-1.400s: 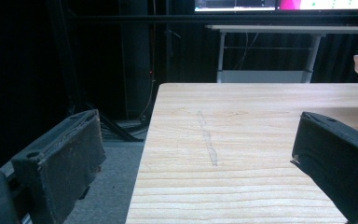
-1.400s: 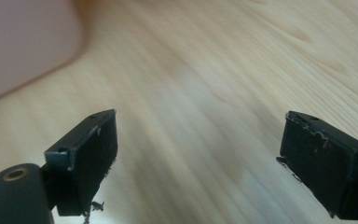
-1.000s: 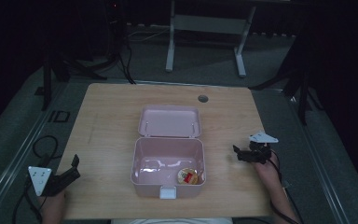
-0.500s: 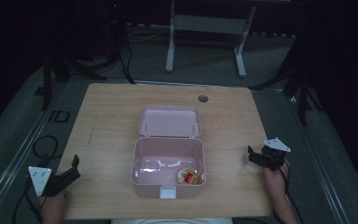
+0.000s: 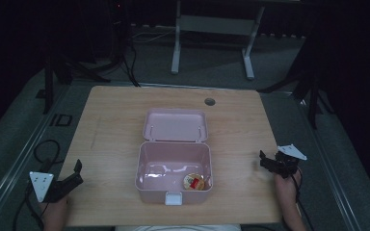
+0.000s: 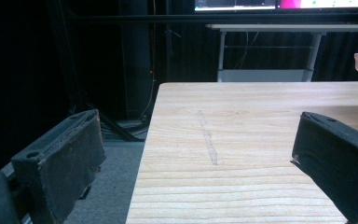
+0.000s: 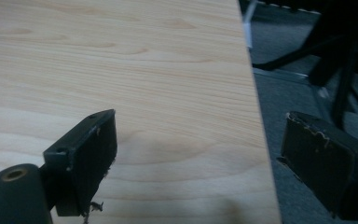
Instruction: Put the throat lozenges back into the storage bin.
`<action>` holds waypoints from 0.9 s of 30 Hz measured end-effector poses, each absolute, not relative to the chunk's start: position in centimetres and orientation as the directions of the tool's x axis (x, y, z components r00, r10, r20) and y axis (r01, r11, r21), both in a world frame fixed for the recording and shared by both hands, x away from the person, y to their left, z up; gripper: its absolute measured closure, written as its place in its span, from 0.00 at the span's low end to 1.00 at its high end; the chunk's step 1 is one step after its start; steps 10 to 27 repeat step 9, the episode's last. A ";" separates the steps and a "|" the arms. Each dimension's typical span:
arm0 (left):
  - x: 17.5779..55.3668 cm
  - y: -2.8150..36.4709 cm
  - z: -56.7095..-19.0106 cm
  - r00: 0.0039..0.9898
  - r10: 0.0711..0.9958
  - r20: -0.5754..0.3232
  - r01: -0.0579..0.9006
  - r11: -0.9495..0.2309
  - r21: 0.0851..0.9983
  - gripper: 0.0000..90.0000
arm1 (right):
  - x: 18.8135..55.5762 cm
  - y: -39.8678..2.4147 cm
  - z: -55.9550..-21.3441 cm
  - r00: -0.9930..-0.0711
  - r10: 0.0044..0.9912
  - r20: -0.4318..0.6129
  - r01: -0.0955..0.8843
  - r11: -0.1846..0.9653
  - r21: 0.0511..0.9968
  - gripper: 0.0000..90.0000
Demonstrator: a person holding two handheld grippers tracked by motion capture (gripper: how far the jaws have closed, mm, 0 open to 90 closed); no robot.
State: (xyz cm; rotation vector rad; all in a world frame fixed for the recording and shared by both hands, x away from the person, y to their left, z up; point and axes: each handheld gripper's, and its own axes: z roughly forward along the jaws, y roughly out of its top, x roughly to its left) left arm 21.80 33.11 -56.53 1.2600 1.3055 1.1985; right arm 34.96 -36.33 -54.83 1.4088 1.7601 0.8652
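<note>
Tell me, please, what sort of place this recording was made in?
Probably a lab or studio set up for recording: a wooden table holding an open pink box, dark curtains, lit monitors behind, and cables on grey carpet.

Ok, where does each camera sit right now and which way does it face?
High view: above the person's side, looking forward and down on the table and the open pink box; both forearms enter at the bottom, left hand-held gripper, right hand-held gripper.
Left gripper view: rides low at the table's left edge, looking along its open jaws across the wood toward a desk frame.
Right gripper view: looks down over the table's right edge between open jaws.
Shared: the wooden tabletop shows in all three.
</note>
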 end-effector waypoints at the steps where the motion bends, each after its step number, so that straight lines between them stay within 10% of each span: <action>1: 21.8 33.1 -56.5 -0.042 0.999 0.008 0.092 -0.004 0.996 0.03 | 35.0 -36.5 -54.8 -0.158 0.982 -0.105 0.504 0.172 0.846 0.12; 27: 21.8 33.1 -56.5 -0.041 0.999 0.007 0.093 -0.004 0.996 0.03 | 35.3 -36.5 -55.0 -0.165 0.980 -0.109 0.523 0.181 0.833 0.12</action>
